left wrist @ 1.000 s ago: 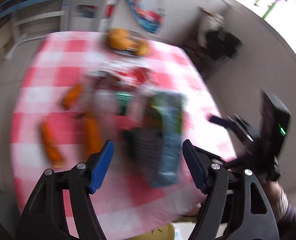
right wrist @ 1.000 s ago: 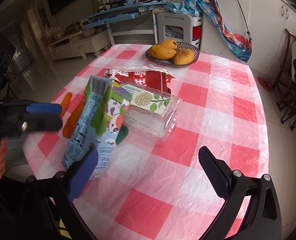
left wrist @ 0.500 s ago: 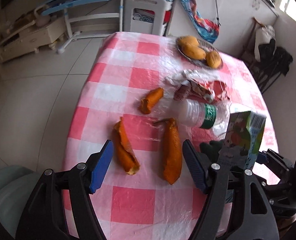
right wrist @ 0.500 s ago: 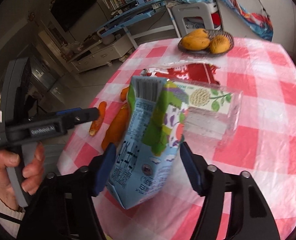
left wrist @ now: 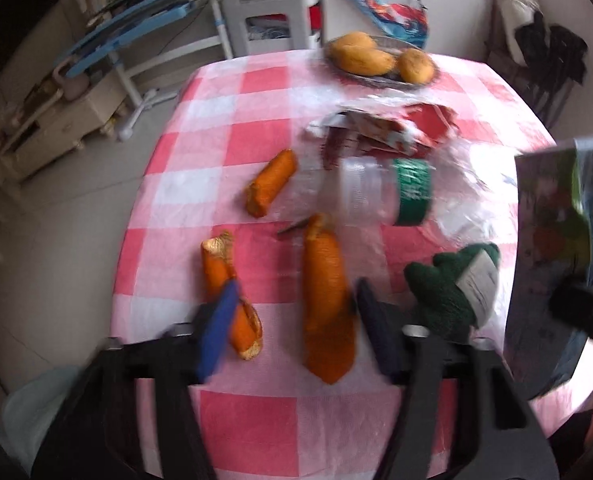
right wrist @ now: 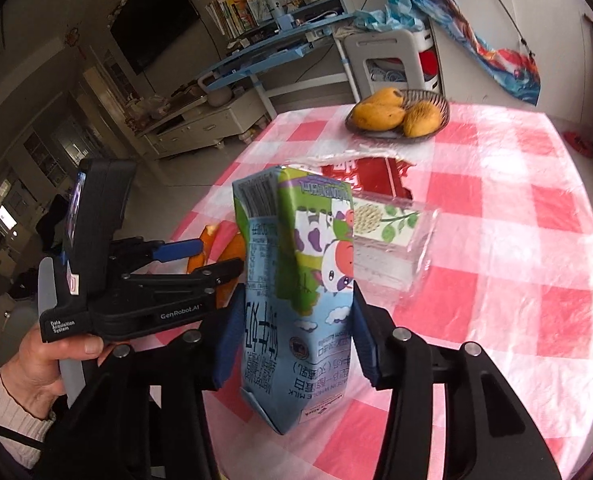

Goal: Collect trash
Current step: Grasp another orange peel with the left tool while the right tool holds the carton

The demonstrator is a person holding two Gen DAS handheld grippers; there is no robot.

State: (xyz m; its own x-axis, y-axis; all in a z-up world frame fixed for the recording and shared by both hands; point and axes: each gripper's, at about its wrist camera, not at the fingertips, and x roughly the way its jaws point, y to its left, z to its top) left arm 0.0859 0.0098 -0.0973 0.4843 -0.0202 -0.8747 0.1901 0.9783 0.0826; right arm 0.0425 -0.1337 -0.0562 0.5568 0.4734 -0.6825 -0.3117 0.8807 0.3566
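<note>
My right gripper (right wrist: 296, 340) has its jaws closing, and both pads press the sides of a blue and green milk carton (right wrist: 296, 280), which is held upright above the checked tablecloth (right wrist: 516, 260). The carton (left wrist: 556, 240) also shows at the right edge of the left wrist view. My left gripper (left wrist: 294, 330) points down at the table with its jaws closing. A long orange peel (left wrist: 324, 300) lies between them, beside the right finger and not pinched. The left finger (left wrist: 216, 328) overlaps a second curled peel (left wrist: 216, 268). A third peel (left wrist: 272, 188) lies farther off.
A clear bottle with a green label (left wrist: 380, 192), a torn red wrapper (left wrist: 396, 128), a clear plastic box (right wrist: 384, 236) and a dark green knitted thing (left wrist: 448, 292) lie mid-table. A basket of mangoes (right wrist: 396, 114) stands at the far edge. A hand (right wrist: 56, 360) holds the left gripper.
The right jaws went from wide open to clamped on the carton, which now stands upright. The left gripper tipped down toward the peels and its jaws narrowed.
</note>
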